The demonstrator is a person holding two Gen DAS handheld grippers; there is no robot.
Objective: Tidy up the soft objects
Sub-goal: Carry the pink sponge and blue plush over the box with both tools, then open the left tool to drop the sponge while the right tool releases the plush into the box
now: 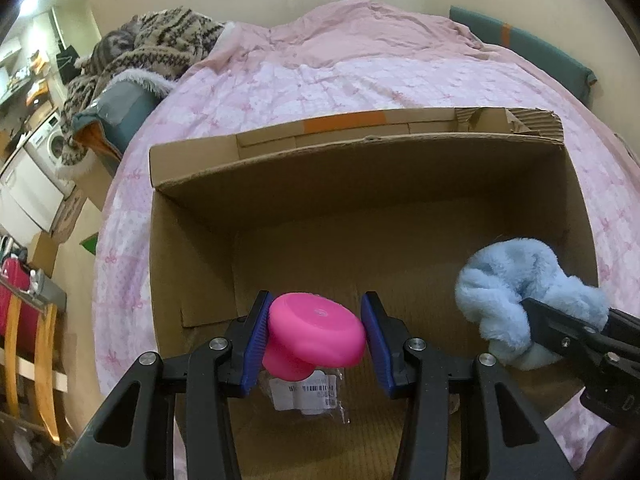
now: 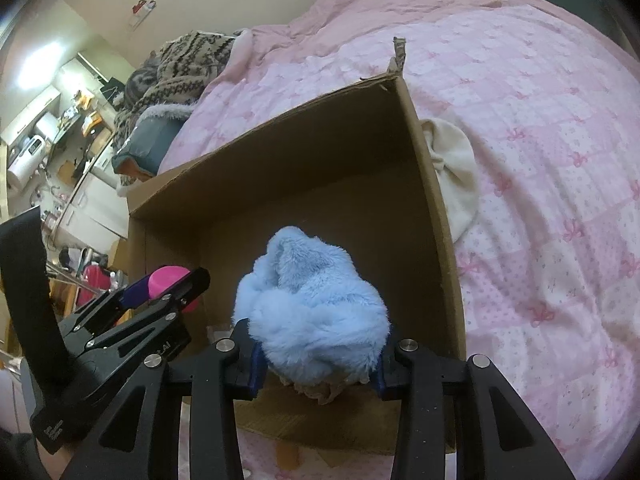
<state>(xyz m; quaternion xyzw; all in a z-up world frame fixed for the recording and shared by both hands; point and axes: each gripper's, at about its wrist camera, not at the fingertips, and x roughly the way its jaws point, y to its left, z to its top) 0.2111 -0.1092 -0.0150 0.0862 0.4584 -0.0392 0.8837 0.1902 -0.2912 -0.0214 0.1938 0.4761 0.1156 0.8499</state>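
An open cardboard box (image 1: 192, 248) stands on a pink bed. My left gripper (image 1: 316, 336) sits over the box's near left part with a pink rubbery mushroom-shaped object (image 1: 316, 336) between its blue pads (image 1: 256, 340); the left pad touches it and a gap shows at the right pad. My right gripper (image 2: 316, 360) is shut on a fluffy light blue soft item (image 2: 312, 308) and holds it over the box (image 2: 432, 208). That item also shows at the right of the left wrist view (image 1: 516, 292). A clear plastic bag with a barcode label (image 1: 308, 396) lies on the box floor.
A cream soft item (image 2: 456, 172) lies on the pink quilt (image 2: 540, 160) just right of the box. A patterned knit blanket (image 1: 160, 48) is heaped at the bed's far left. Furniture and a washing machine (image 1: 52, 144) stand on the left.
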